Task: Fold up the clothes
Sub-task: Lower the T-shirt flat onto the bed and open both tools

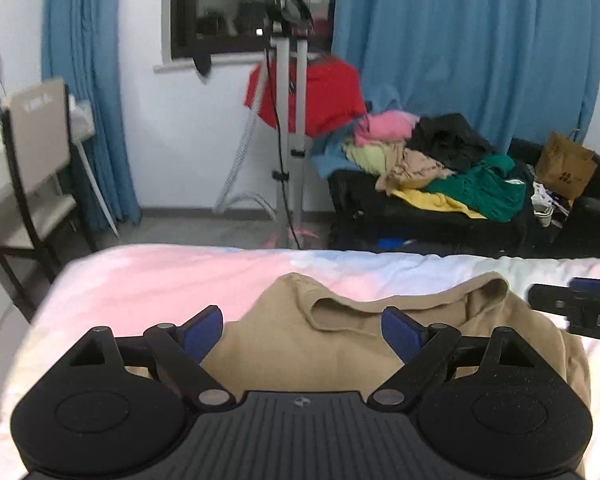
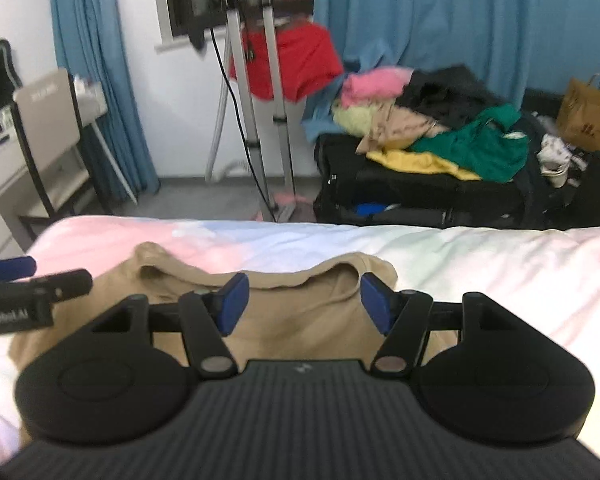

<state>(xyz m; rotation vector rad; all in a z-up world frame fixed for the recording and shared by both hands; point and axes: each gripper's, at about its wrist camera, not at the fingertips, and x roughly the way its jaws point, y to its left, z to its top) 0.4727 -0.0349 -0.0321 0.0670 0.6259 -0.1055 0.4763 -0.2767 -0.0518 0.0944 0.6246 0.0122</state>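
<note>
To the far left of your left gripper (image 1: 302,330) a chair (image 1: 36,152) stands off the bed (image 1: 148,280). That gripper's jaws stand wide, holding nothing, over the left part of the tan shirt (image 1: 320,356), which lies flat under both tongs with its collar on the far side. Your right gripper (image 2: 300,300) is spread wide too, empty, above the shirt's right part. Beyond it and to the right sits a heap of clothes (image 2: 440,132).
</note>
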